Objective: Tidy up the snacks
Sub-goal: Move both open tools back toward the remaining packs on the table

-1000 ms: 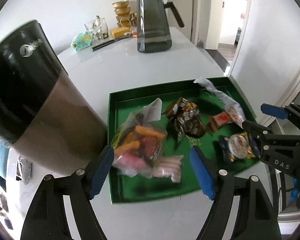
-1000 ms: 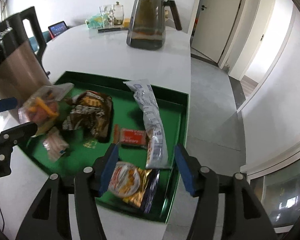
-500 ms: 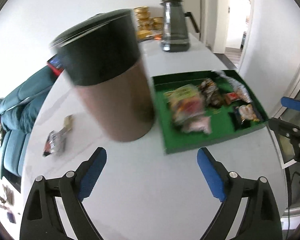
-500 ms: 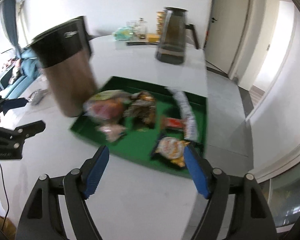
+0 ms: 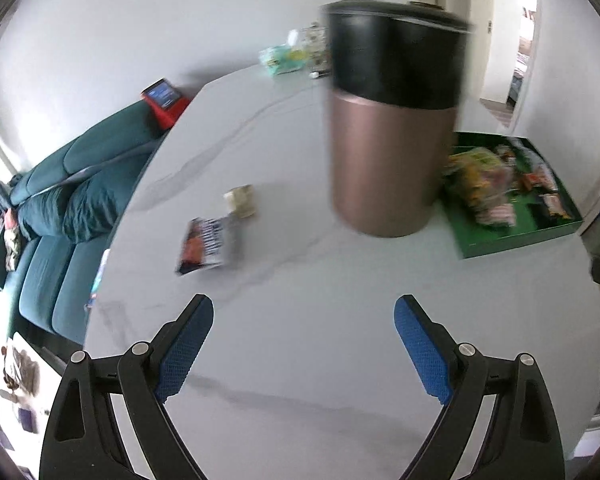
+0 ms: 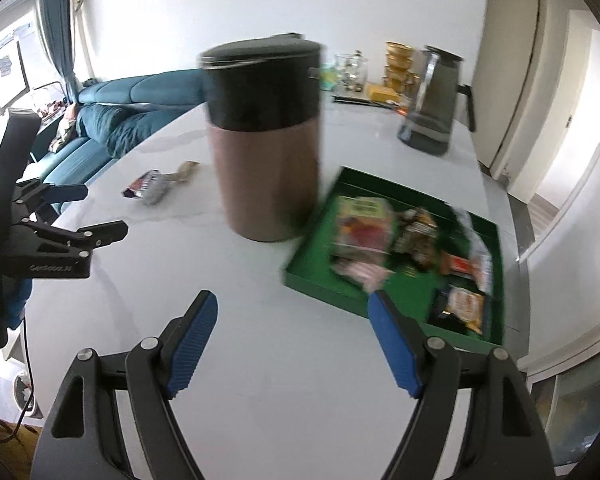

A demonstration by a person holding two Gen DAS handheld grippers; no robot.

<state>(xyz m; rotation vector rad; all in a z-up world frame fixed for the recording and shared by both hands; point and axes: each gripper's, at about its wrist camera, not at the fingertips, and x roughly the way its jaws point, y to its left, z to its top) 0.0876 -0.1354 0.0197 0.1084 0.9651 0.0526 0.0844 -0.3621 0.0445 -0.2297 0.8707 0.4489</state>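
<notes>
A bright white-walled room with a teal sofa [image 5: 56,216] along one side holds a long pale marble-look worktop [image 5: 300,320]. Near its far right edge sits the shallow green rectangular tray [image 6: 320,284], already carrying most of the snacks: a clear bag of mixed sweets [image 6: 360,232], a dark crinkled packet [image 6: 416,236] and an orange-and-black packet [image 6: 462,306]. 2 snacks lie loose on the worktop, well apart from the tray: a black, white and orange foil wrapper [image 5: 206,246] and a small beige wrapped piece [image 5: 242,202] just beyond it.

Both the left tongs [image 5: 303,346] and the right tongs [image 6: 292,338] stand wide apart with nothing between the blue pads; both have just been opening.

The main hazard is the tall copper-coloured cylindrical canister with a black lid [image 5: 392,136], standing between the loose snacks and the tray, just beside the tray's near corner. A carry from wrapper to tray could clip it and tip or shove it onto the tray. The flat foil wrapper may also slip from the pads, or slide toward the worktop edge near the sofa when pinched.
</notes>
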